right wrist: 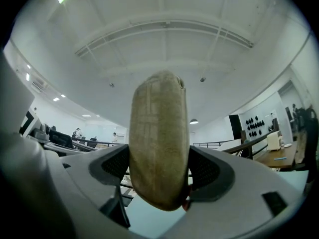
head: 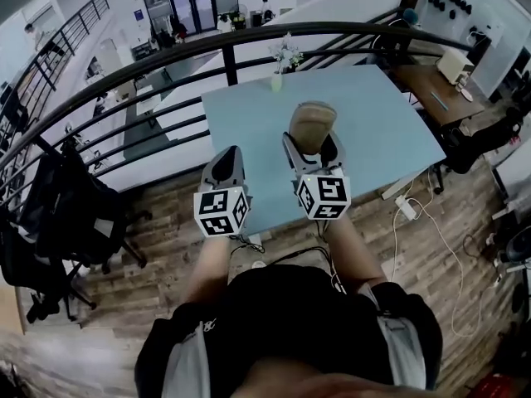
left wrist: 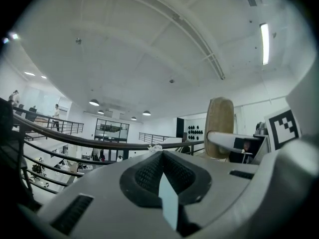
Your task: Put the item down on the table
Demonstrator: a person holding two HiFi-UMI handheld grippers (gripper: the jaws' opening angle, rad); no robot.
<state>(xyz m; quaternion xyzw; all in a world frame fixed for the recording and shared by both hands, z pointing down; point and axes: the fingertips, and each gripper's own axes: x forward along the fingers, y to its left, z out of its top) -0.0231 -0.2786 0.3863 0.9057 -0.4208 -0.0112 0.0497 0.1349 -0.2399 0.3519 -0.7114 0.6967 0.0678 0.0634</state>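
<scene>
My right gripper (head: pixel 313 145) is shut on a tan, flat, rounded pad-like item (head: pixel 312 123), held upright over the light blue table (head: pixel 390 139). In the right gripper view the item (right wrist: pixel 159 138) fills the space between the two dark pads of that gripper (right wrist: pixel 159 180) and stands well above them. My left gripper (head: pixel 224 164) hovers at the table's near edge, to the left of the right one, with its jaws together and nothing in them. The left gripper view has its pads (left wrist: pixel 149 171) meeting, with the item (left wrist: pixel 220 127) off to the right.
A small vase with white flowers (head: pixel 282 63) stands at the table's far edge by a dark curved railing (head: pixel 149 65). A black office chair (head: pixel 66 214) is at the left. A wooden desk (head: pixel 431 89) and floor cables with a power strip (head: pixel 406 208) are at the right.
</scene>
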